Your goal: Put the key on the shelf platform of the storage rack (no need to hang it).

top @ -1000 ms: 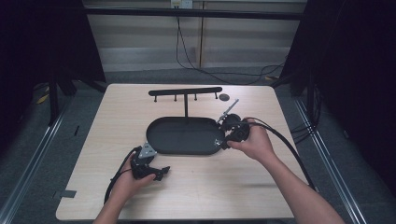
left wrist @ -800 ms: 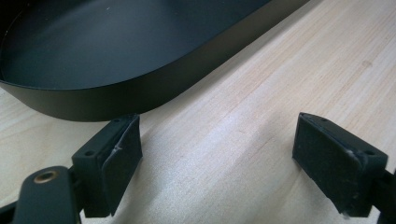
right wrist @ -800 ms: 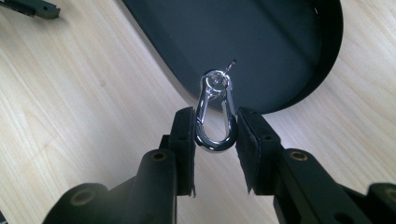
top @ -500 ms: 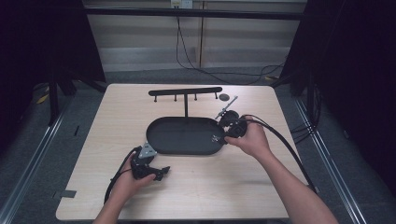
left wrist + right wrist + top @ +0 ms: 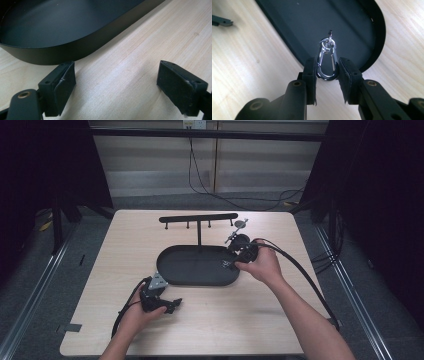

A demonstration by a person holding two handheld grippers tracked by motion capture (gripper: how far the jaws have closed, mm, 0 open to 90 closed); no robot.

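A silver carabiner clip [image 5: 327, 61] hangs over the right end of the black oval tray [image 5: 324, 17], with a small ring at its top. My right gripper [image 5: 327, 72] is shut on the clip's lower half. From above, the right gripper [image 5: 231, 262] sits at the tray's [image 5: 195, 266] right edge. My left gripper [image 5: 172, 305] rests low on the table in front of the tray's left end, pointing right. Its jaws stand open [image 5: 116, 82] over bare wood, with the tray wall [image 5: 75, 50] just beyond.
A black T-shaped rack [image 5: 198, 218] with small pegs rises behind the tray. A small round disc [image 5: 240, 223] lies near its right end. Cables trail from both grippers toward the table's front and right. The light wooden table [image 5: 300, 245] ends at dark floor all around.
My right hand has drifted very slightly toward the far side, with the clip still held. The left hand has not moved.
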